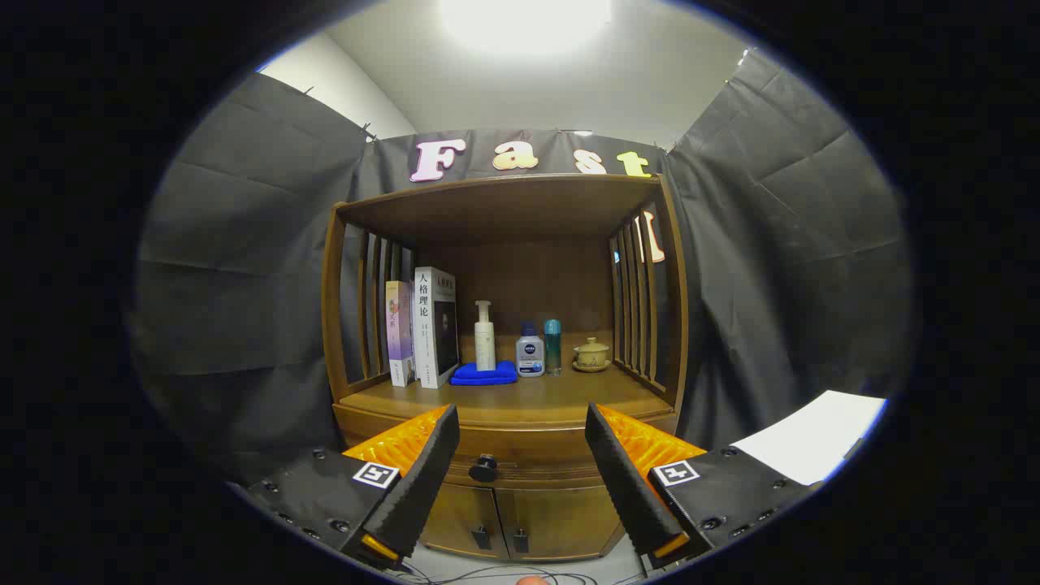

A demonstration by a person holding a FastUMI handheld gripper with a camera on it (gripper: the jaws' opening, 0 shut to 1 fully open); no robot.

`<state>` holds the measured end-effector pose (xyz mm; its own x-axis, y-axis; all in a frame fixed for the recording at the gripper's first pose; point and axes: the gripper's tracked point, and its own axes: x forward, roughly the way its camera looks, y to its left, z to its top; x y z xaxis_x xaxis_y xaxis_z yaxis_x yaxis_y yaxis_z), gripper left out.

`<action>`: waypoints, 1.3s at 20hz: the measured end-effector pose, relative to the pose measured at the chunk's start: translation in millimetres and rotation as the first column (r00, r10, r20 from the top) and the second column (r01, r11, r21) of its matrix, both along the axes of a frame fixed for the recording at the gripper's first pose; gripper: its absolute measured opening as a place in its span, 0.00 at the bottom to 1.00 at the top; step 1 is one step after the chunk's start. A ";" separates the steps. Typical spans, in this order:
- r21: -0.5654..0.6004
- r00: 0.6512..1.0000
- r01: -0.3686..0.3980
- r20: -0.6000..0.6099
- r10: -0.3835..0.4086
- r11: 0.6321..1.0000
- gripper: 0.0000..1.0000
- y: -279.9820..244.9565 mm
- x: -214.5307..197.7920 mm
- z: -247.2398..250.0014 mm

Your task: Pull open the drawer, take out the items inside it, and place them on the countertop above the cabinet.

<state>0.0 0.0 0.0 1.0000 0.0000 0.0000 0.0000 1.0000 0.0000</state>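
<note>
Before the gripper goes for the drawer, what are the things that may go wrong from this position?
1. The drawer knob is small and sits left of centre between the open gripper fingers, so closing may miss or slip off it.
2. The countertop already holds books, a blue cloth, bottles and a lidded cup; placing items far back could topple them.

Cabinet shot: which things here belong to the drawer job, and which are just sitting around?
Job:
closed wooden drawer with round dark knob
bare wooden countertop
open gripper, knob between its fingers

Lying about:
two upright books
white pump bottle on folded blue cloth
small blue-capped bottle
teal bottle
tan lidded teacup
</note>
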 end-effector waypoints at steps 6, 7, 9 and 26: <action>0.019 1.000 0.007 0.021 -0.007 1.000 0.98 -5.5 -8.0 8.0; 0.022 1.000 0.006 0.023 -0.007 1.000 0.98 -5.7 -8.3 8.9; 0.027 1.000 0.004 0.023 -0.005 1.000 0.98 -7.2 -8.7 7.9; 0.042 0.999 -0.025 0.044 0.023 0.999 0.98 -7.4 -8.3 11.6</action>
<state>-8.3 -7.4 11.6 0.9988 0.0234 0.0440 -0.0252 0.9988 0.0423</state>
